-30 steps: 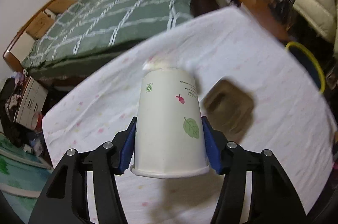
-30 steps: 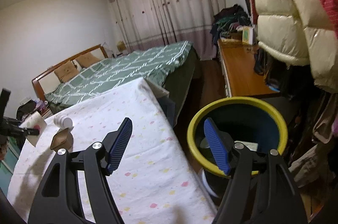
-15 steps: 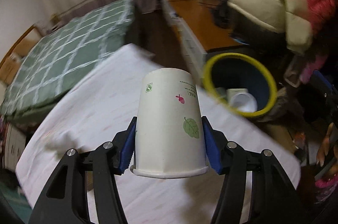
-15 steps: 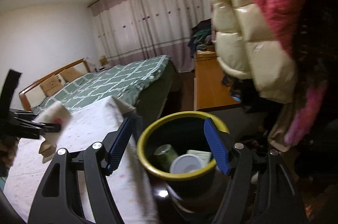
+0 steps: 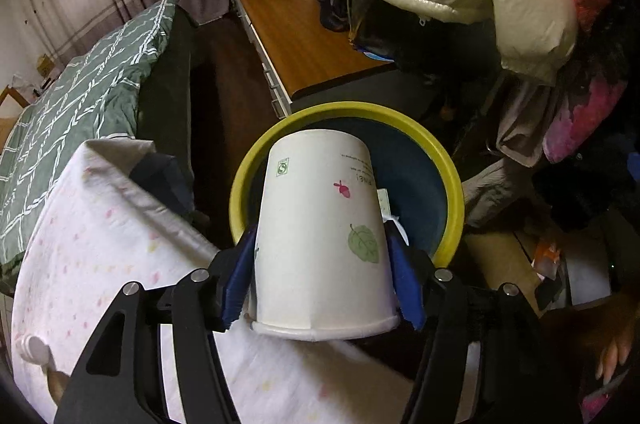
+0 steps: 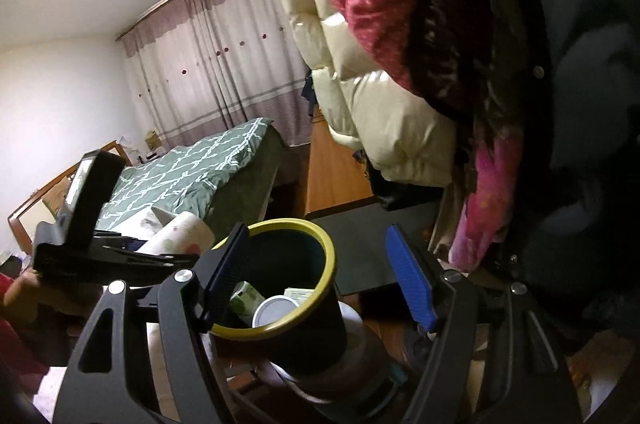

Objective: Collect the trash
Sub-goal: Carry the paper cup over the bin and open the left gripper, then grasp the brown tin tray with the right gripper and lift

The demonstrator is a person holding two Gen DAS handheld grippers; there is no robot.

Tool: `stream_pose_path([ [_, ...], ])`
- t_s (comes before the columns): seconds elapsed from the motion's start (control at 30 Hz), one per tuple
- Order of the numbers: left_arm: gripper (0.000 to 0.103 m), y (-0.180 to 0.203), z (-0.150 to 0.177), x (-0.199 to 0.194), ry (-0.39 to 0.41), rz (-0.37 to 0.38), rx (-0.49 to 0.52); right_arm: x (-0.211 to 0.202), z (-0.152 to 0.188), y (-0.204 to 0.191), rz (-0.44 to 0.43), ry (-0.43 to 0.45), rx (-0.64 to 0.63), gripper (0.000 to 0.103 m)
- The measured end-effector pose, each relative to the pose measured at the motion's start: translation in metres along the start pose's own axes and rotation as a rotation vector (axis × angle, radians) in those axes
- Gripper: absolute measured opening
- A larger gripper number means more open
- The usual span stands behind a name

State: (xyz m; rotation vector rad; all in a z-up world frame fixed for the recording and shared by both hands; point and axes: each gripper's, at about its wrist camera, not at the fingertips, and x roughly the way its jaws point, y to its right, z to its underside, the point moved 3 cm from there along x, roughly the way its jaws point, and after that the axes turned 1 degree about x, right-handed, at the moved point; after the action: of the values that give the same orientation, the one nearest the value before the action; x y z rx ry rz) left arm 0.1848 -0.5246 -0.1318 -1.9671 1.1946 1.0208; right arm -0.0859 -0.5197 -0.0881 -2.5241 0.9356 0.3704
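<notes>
Left hand-held gripper is bringing a paper cup over the yellow-rimmed bin.
Left wrist view: its jaws have just been opening, the cup between them above the bin mouth; letting go squarely over the opening looks best. Right wrist view: the right hand-held gripper is hanging apart and empty nearby.

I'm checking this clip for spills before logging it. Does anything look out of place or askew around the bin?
No spill shows. The paper cup sits upside down, rim toward the camera, between the left gripper pads, which have just been opening, above the yellow-rimmed bin. The right gripper is open and empty.
</notes>
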Motion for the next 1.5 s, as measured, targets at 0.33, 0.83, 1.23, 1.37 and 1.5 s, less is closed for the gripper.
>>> stream_pose_path([
  [0.33,0.088,-0.005,-0.003,0.017,0.026,-0.022,-0.067,0.002,0.004,0.004,0.019,-0.011,0.015,0.067],
  [0.83,0.097,-0.138,0.17,-0.172,0.311,-0.186,-0.434,0.009,0.011,-0.074,-0.109,-0.054,-0.092,0.07],
  [1.23,0.098,-0.28,0.389,-0.231,0.309,-0.581,-0.81,0.026,0.037,-0.237,-0.396,-0.182,-0.298,0.07],
  [1.37,0.098,-0.3,0.432,-0.229,0.293,-0.645,-0.885,0.035,0.052,-0.288,-0.473,-0.254,-0.355,0.07],
  [1.5,0.098,-0.305,0.447,-0.225,0.293,-0.615,-0.93,0.044,0.074,-0.345,-0.559,-0.339,-0.432,0.07],
])
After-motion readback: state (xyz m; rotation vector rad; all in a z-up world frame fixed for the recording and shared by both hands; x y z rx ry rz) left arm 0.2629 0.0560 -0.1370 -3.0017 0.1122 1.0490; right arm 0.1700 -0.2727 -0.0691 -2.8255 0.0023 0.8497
